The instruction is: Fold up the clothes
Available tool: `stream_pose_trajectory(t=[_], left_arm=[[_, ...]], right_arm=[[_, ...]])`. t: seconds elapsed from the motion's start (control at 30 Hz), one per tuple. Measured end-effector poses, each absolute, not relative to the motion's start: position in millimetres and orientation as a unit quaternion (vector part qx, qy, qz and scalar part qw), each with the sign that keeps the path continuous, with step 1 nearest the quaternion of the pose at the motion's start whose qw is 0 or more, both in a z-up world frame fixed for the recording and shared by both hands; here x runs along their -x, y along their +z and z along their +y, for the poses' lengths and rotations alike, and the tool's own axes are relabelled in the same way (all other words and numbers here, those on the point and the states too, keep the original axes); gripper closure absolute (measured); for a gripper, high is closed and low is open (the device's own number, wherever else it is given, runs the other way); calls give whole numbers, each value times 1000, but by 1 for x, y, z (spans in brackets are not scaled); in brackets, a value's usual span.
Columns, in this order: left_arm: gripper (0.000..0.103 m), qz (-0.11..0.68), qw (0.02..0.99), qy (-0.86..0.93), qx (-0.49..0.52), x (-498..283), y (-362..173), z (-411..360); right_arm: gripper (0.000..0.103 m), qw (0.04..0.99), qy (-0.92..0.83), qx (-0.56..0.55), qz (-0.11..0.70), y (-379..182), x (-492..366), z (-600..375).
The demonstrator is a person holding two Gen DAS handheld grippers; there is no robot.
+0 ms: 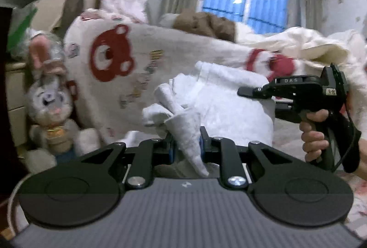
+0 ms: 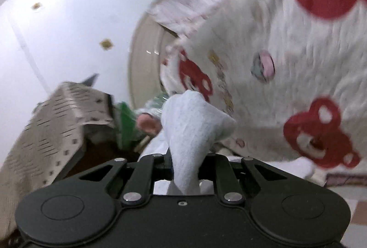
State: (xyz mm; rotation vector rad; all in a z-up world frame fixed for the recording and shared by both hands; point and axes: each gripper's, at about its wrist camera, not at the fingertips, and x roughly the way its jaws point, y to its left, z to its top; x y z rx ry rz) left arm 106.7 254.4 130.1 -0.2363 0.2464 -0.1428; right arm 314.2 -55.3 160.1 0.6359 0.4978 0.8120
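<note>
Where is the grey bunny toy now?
In the left wrist view the bunny toy sits at the left edge, beside the bear-print blanket and left of the white garment.

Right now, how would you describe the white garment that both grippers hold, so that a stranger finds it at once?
Start at the big blanket with red bears on the bed. In front of it hangs the white garment, pinched by the left gripper and right gripper. Unlike the blanket, it is plain, without print.
</note>
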Motion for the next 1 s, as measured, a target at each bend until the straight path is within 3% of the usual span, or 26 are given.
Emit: stream_pose_trajectory(t=[0.2, 0.33, 0.53, 0.6, 0.7, 0.8, 0.87, 0.93, 1.0], left_arm=[[85, 200, 961, -36, 185, -152, 88, 294], [85, 198, 956, -47, 212, -154, 74, 300], [85, 197, 954, -61, 217, -156, 81, 294], [80, 229, 939, -46, 252, -163, 71, 297], [68, 232, 951, 21, 202, -154, 84, 292], [66, 178, 973, 89, 117, -134, 115, 281], [67, 155, 980, 50, 113, -132, 128, 278], [68, 174, 980, 10, 97, -145, 125, 272], [71, 203, 977, -13, 67, -160, 116, 261]], right_arm=[[83, 829, 353, -314, 300, 99, -374, -23], [79, 797, 344, -403, 290, 56, -383, -38], [80, 797, 353, -417, 257, 78, -398, -30], [72, 832, 310, -358, 288, 79, -405, -22], [38, 882, 232, -261, 315, 84, -408, -15], [38, 924, 205, -184, 266, 108, -384, -24], [40, 944, 197, -163, 210, 124, -363, -35], [63, 939, 247, -145, 188, 136, -348, -41], [69, 938, 281, -83, 188, 136, -337, -28]])
